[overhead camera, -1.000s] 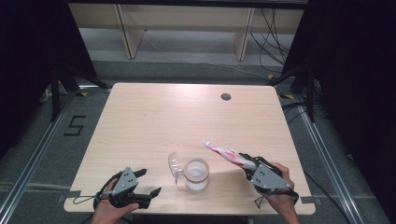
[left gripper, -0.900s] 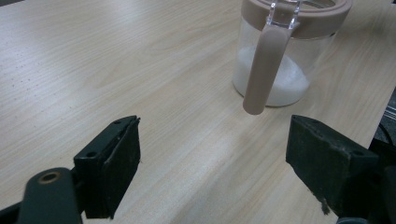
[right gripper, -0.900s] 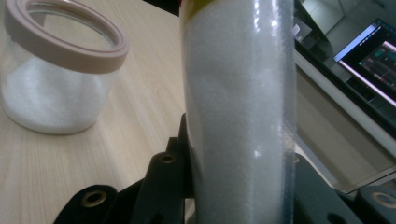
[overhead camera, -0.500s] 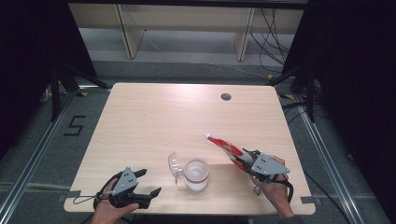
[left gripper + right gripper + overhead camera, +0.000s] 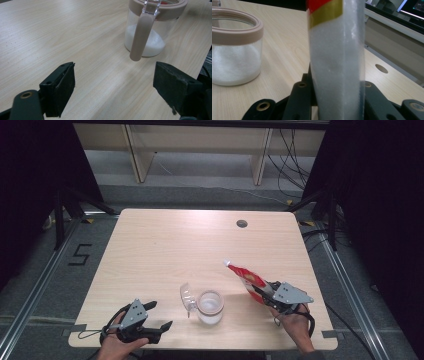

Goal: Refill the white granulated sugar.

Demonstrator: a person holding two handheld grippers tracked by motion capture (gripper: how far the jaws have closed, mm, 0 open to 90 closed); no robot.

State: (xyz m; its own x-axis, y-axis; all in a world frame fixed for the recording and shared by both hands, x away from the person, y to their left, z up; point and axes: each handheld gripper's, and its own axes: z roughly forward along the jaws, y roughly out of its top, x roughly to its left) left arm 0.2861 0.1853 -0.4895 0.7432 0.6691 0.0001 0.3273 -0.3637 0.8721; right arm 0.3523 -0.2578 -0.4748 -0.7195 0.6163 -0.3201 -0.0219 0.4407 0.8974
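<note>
A clear jar (image 5: 210, 307) with a tan rim holds white granules and stands near the table's front edge; its clear hinged lid (image 5: 187, 297) hangs open at its left. In the left gripper view the jar (image 5: 150, 27) is ahead with a tan clasp (image 5: 141, 37) hanging down its side. My left gripper (image 5: 159, 316) rests open at the front left, jaws wide apart (image 5: 113, 92) with nothing between them. My right gripper (image 5: 260, 292) is shut on a red, gold and clear pouch of white granules (image 5: 245, 276), which points up and left, right of the jar. The pouch (image 5: 337, 57) rises between the right jaws.
The light wooden table (image 5: 165, 245) has a round cable hole (image 5: 242, 224) at the back right. Dark curtains flank the table and a shelf stands behind it. A floor mark "5" (image 5: 80, 254) lies at the left.
My right gripper with the pouch has shifted right and down toward the front edge, and the pouch now lies farther from the jar. The left gripper has stayed put.
</note>
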